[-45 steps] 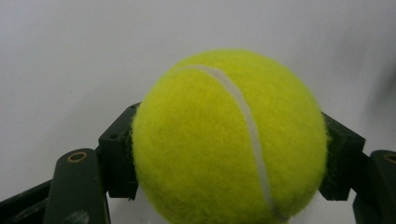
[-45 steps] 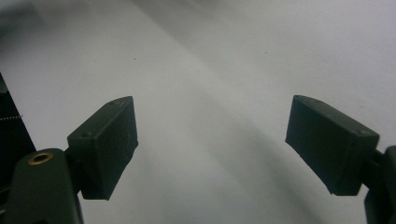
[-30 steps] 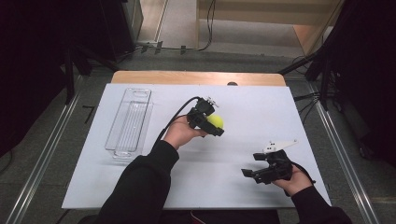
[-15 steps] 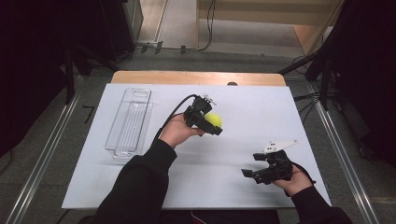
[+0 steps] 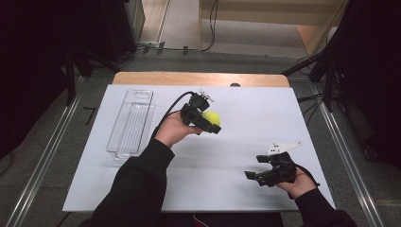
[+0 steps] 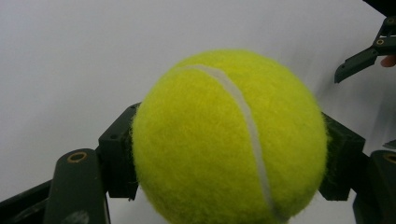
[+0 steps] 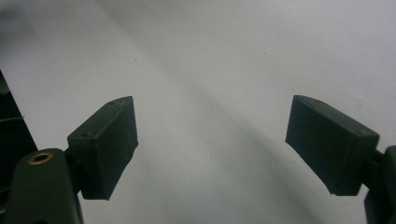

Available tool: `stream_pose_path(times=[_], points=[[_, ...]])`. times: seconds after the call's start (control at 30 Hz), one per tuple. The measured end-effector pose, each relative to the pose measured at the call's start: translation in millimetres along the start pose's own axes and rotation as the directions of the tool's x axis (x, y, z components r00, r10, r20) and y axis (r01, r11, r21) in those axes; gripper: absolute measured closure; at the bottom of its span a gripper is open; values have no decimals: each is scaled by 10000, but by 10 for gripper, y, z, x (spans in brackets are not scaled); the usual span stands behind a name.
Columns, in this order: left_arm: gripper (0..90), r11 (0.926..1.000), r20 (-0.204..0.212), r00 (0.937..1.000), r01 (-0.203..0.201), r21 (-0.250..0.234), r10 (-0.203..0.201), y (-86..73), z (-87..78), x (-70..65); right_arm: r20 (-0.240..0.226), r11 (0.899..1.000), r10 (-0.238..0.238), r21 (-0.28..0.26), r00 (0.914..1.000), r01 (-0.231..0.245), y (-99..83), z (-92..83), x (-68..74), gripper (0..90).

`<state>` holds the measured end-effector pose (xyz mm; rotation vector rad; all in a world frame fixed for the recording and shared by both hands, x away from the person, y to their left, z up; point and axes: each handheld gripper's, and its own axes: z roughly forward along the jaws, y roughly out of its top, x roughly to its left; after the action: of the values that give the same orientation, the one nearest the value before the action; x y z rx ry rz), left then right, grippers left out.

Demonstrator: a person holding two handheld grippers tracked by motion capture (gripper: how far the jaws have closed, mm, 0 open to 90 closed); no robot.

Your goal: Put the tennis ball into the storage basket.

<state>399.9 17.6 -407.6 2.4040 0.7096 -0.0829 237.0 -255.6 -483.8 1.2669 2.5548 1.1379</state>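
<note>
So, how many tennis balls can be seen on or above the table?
1. The tennis ball is clamped between the jaws of the left gripper, near the table's middle, to the right of the clear tray.

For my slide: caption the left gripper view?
Left gripper jaws clamp a yellow tennis ball above the white table.

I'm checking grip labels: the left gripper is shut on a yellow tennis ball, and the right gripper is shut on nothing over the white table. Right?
Not quite. The right gripper is open, its jaws wide apart over the white table, as the right gripper view shows. The left gripper is indeed shut on the yellow tennis ball.
</note>
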Motion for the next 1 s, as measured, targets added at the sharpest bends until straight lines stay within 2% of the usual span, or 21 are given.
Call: stream_pose_path(times=[0.27,0.37,0.67,1.0], points=[[266,10000,-87,9999,76,-20,-77,-11,-85,60,-21,10000,-56,-3,10000,56,-2,-2,4,148],[266,9998,2,9999,164,-95,-164,-16,-121,77,-19,10000,13,0,10000,-13,-2,-4,3,148],[266,9997,-261,9994,208,-85,-210,-35,-270,139,2,10000,-13,-22,10000,13,-1,-7,4,148],[266,9987,-420,9980,467,-224,-476,-89,-417,215,-14,10000,-61,-11,10000,61,9,2,3,148]])
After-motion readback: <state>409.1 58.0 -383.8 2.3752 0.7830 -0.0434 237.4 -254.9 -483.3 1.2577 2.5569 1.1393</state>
